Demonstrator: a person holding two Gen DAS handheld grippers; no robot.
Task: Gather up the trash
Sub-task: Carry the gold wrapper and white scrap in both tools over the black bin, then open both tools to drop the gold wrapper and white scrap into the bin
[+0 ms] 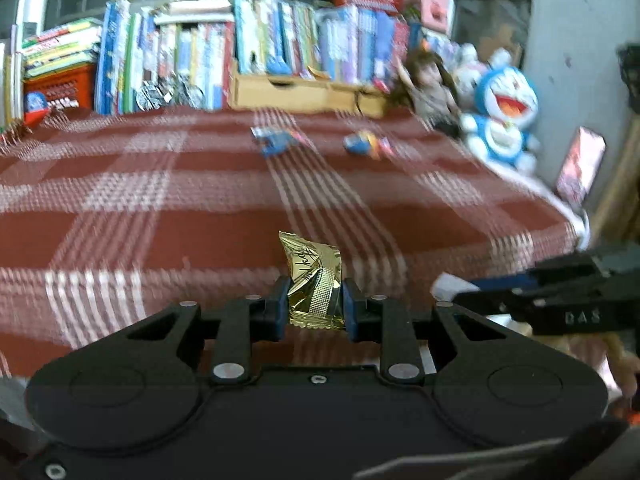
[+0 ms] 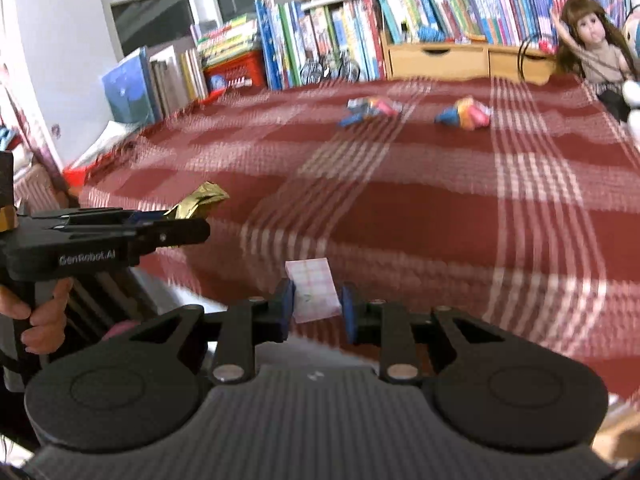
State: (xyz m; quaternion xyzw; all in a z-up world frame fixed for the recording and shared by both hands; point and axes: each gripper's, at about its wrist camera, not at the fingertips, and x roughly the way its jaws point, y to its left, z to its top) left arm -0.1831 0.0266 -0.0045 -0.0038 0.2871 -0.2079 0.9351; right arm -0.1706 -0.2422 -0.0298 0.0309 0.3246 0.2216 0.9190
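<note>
Carrying two pieces of trash at once, we were, by our judgement, in the transport step. The crinkled gold foil wrapper (image 1: 314,282) sat at lower centre of the left wrist view, pinched between the blue pads of the left gripper (image 1: 315,309), its free end standing up above the fingertips. In the right wrist view, the pale pink checked paper packet (image 2: 314,295) lay between the pads of the right gripper (image 2: 316,307); the left pad touched it, though we could not tell whether the right pad did.

Two more crumpled blue-and-pink wrappers (image 2: 372,109) (image 2: 464,114) lay well apart from us, far up the red-and-white plaid tablecloth (image 2: 440,216), near the row of books (image 2: 340,40). No bin showed, so next we needed to find one and release both pieces.
</note>
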